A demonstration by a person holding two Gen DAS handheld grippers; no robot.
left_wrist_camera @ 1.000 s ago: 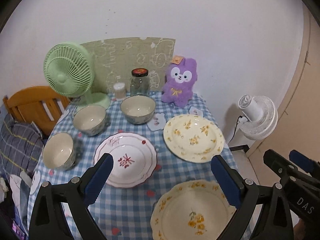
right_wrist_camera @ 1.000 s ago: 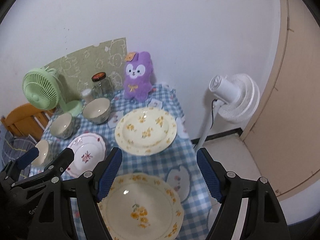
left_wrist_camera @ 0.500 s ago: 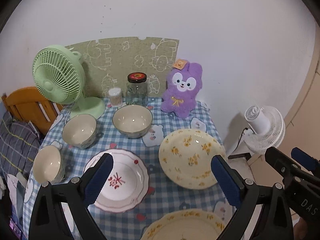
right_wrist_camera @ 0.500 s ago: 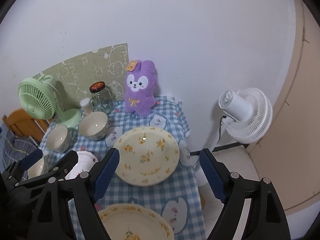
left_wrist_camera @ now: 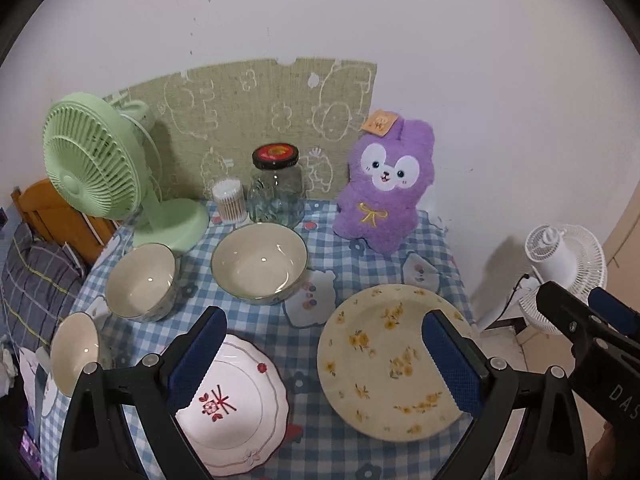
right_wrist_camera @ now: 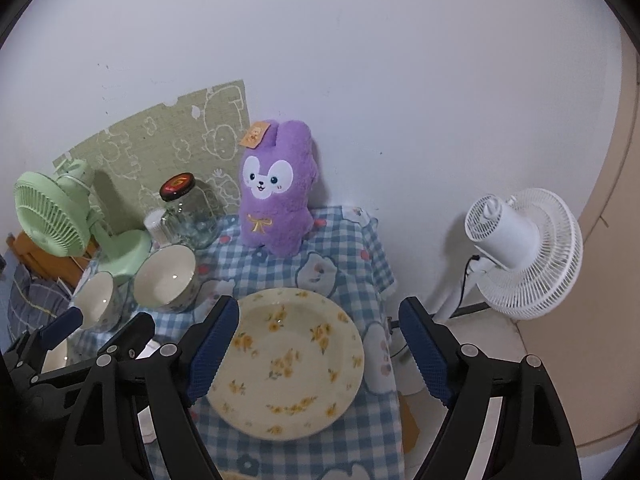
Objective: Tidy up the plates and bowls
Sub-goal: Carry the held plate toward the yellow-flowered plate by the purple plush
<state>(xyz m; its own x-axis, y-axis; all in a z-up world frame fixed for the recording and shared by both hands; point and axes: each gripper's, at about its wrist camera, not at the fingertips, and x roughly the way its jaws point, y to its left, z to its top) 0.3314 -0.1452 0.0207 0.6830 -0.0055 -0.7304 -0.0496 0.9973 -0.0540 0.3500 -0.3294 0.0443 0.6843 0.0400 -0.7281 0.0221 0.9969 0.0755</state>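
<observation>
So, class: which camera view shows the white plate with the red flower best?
The left wrist view: the white plate lies near whole, red flower showing, its left side behind a finger. The right wrist view shows only a white sliver behind the left gripper.

The only lettering I can read is "DAS" in white on my right gripper (left_wrist_camera: 592, 344), cut by the frame edge.

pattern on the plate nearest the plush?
Cream with scattered yellow flower sprigs on the plate. Shows best in the right wrist view, in front of the purple plush.
</observation>
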